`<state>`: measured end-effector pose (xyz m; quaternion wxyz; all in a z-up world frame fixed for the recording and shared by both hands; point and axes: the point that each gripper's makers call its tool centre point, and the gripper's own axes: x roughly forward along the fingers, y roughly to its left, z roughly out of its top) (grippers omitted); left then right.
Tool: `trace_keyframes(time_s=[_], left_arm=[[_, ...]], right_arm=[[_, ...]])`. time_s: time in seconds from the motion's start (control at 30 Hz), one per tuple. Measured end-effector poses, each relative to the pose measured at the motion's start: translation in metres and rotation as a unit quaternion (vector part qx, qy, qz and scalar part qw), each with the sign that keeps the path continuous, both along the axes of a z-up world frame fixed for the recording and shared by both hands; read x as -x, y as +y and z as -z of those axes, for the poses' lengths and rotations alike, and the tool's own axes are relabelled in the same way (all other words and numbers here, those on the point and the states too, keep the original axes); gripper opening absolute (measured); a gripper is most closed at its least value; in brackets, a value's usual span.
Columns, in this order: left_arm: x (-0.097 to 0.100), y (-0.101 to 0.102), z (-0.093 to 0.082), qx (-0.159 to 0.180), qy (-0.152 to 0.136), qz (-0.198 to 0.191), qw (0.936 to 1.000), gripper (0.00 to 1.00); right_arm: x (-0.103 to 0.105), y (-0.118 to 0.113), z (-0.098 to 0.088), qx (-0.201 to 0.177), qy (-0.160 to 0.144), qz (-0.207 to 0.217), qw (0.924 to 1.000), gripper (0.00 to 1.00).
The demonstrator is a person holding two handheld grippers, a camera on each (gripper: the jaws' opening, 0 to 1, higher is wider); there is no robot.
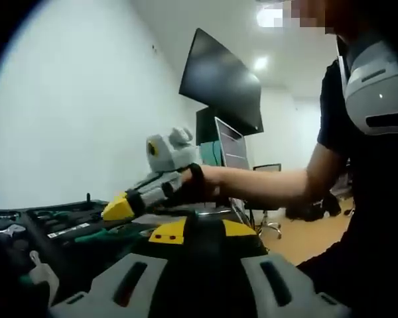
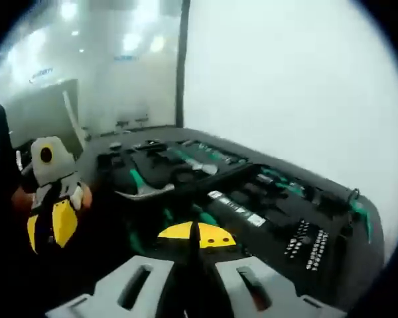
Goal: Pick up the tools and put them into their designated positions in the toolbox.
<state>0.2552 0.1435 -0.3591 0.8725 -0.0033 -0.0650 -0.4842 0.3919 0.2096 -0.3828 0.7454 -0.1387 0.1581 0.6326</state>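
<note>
Item: toolbox [image 2: 331,199], open, centre to right of right gripper view. Hammer [image 2: 146,191] lies left of centre, ahead of my right gripper [image 2: 198,242], long axis across frame. Both claws clenched, empty. Left gripper [image 2: 53,222] farther.

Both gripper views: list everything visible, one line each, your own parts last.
Toolbox: one, black, open, spread below the white wall.
Hammer: one, green handle, lying in the toolbox.
Socket rows: dark and silver, toolbox's right part.
Monitor: one, black, mounted high.
Office chair: one, black, far back.
Person's arm: holding the right gripper.
Right gripper: yellow-tipped, jaws shut.
Left gripper: yellow-tipped, jaws shut.
</note>
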Motion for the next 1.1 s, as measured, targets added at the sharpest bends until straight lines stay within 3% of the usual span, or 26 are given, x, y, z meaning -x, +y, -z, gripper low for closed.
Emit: trace_keyframes(time_s=[0.03, 0.07, 0.1, 0.13, 0.27, 0.3, 0.33, 0.4, 0.5, 0.57, 0.63, 0.67, 0.7, 0.73, 0.77, 0.8, 0.83, 0.9, 0.97, 1.0, 1.03, 1.07, 1.1], left_arm=[[0.000, 0.000, 0.000, 0.000, 0.000, 0.000, 1.0000, 0.15], [0.000, 0.000, 0.000, 0.000, 0.001, 0.000, 1.0000, 0.15], [0.000, 0.001, 0.000, 0.000, 0.002, 0.000, 1.0000, 0.15], [0.000, 0.001, 0.000, 0.000, 0.002, 0.000, 1.0000, 0.15], [0.000, 0.001, -0.001, 0.002, 0.001, 0.001, 1.0000, 0.15], [0.000, 0.001, -0.001, 0.003, 0.001, 0.001, 1.0000, 0.15], [0.000, 0.001, -0.001, 0.003, 0.001, 0.002, 1.0000, 0.15], [0.000, 0.001, -0.001, 0.003, 0.001, 0.002, 1.0000, 0.15], [0.001, 0.001, -0.002, 0.004, 0.000, 0.003, 1.0000, 0.15], [0.001, 0.002, -0.003, 0.006, -0.001, 0.002, 1.0000, 0.15], [0.000, 0.003, -0.005, 0.009, -0.005, -0.003, 0.9999, 0.15], [-0.001, 0.005, -0.006, 0.010, -0.009, -0.008, 0.9999, 0.15], [-0.003, 0.008, -0.009, 0.011, -0.016, -0.020, 0.9996, 0.15], [-0.008, 0.015, -0.011, 0.004, -0.027, -0.046, 0.9986, 0.15], [-0.013, 0.021, -0.012, -0.006, -0.039, -0.073, 0.9966, 0.15], [-0.021, 0.031, -0.012, -0.021, -0.050, -0.113, 0.9921, 0.15], [-0.026, 0.039, -0.017, -0.018, -0.063, -0.144, 0.9873, 0.15], [-0.034, 0.057, -0.025, -0.014, -0.076, -0.212, 0.9743, 0.14], [-0.044, 0.076, -0.023, -0.009, -0.050, -0.278, 0.9592, 0.13], [-0.048, 0.086, -0.025, 0.001, -0.036, -0.312, 0.9492, 0.12], [-0.053, 0.101, -0.028, -0.008, -0.038, -0.362, 0.9314, 0.07], [-0.058, 0.112, -0.024, -0.032, -0.028, -0.399, 0.9159, 0.05], [-0.063, 0.116, -0.016, -0.075, -0.014, -0.415, 0.9066, 0.05]], right_arm=[[-0.002, 0.003, 0.006, 0.016, -0.016, -0.009, 0.9997, 0.00], [0.004, 0.005, 0.016, 0.041, -0.010, -0.032, 0.9986, 0.00], [0.002, 0.013, 0.005, 0.000, -0.012, -0.033, 0.9994, 0.00], [0.011, 0.009, 0.014, 0.024, 0.026, -0.049, 0.9982, 0.00], [0.025, 0.006, 0.012, 0.018, 0.064, -0.103, 0.9925, 0.00], [0.032, 0.002, 0.019, 0.039, 0.068, -0.125, 0.9891, 0.00], [0.026, 0.005, 0.013, 0.019, 0.038, -0.123, 0.9916, 0.00], [0.023, 0.004, 0.018, 0.039, 0.016, -0.125, 0.9913, 0.00], [0.027, 0.001, 0.015, 0.036, 0.030, -0.118, 0.9919, 0.00], [0.022, 0.005, -0.004, -0.008, 0.019, -0.089, 0.9959, 0.00], [0.025, 0.001, -0.014, -0.018, 0.026, -0.063, 0.9975, 0.00], [0.018, -0.001, -0.027, -0.049, 0.000, -0.024, 0.9985, 0.00], [0.005, -0.009, -0.037, -0.081, -0.014, 0.051, 0.9953, 0.00], [0.004, -0.013, -0.043, -0.106, -0.014, 0.079, 0.9912, 0.00], [0.001, -0.021, -0.049, -0.136, -0.019, 0.127, 0.9824, 0.00], [-0.007, -0.035, -0.050, -0.155, -0.021, 0.202, 0.9668, 0.00], [-0.008, -0.046, -0.044, -0.149, -0.034, 0.250, 0.9560, 0.00], [0.009, -0.048, -0.037, -0.155, -0.054, 0.272, 0.9482, 0.00], [0.019, -0.045, -0.024, -0.115, -0.100, 0.295, 0.9433, 0.00], [0.023, -0.041, -0.023, -0.110, -0.132, 0.296, 0.9395, 0.00], [0.026, -0.039, -0.019, -0.098, -0.155, 0.302, 0.9353, 0.00], [0.027, -0.037, -0.013, -0.084, -0.172, 0.309, 0.9316, 0.00], [0.026, -0.035, -0.009, -0.069, -0.191, 0.309, 0.9292, 0.00]])
